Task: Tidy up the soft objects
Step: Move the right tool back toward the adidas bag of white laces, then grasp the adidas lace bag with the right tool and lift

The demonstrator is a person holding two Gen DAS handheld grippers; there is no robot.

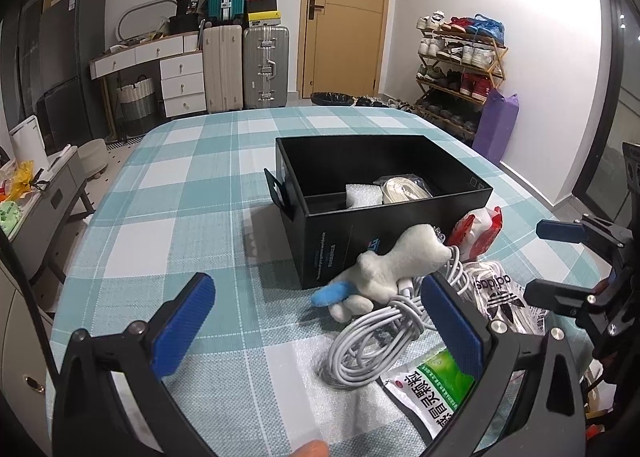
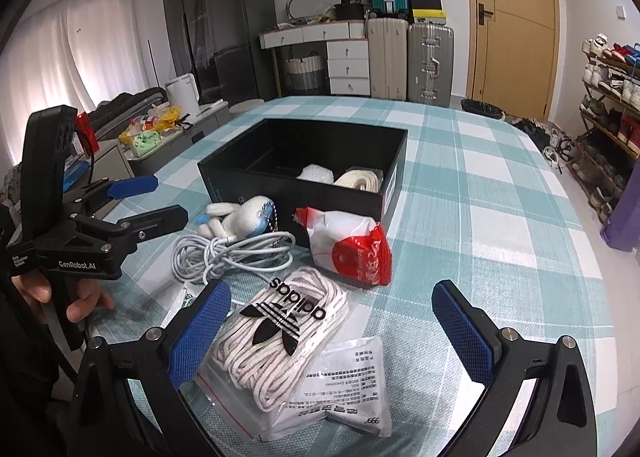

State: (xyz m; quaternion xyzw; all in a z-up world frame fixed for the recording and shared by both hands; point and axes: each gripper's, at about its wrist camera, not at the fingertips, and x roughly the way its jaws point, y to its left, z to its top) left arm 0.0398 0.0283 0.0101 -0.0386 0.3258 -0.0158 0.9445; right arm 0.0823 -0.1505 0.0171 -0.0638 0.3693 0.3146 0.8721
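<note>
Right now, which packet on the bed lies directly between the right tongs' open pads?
The clear adidas bag of white laces, unlike the red-and-white packet beside the black box.

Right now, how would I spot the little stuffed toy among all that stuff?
Find the black box on the checked table. Against its near outer wall lies the plush toy, beside a coiled white cable. It is the only fuzzy thing there: off-white with one blue tip and a bead chain, while its neighbours are plastic packets.
</note>
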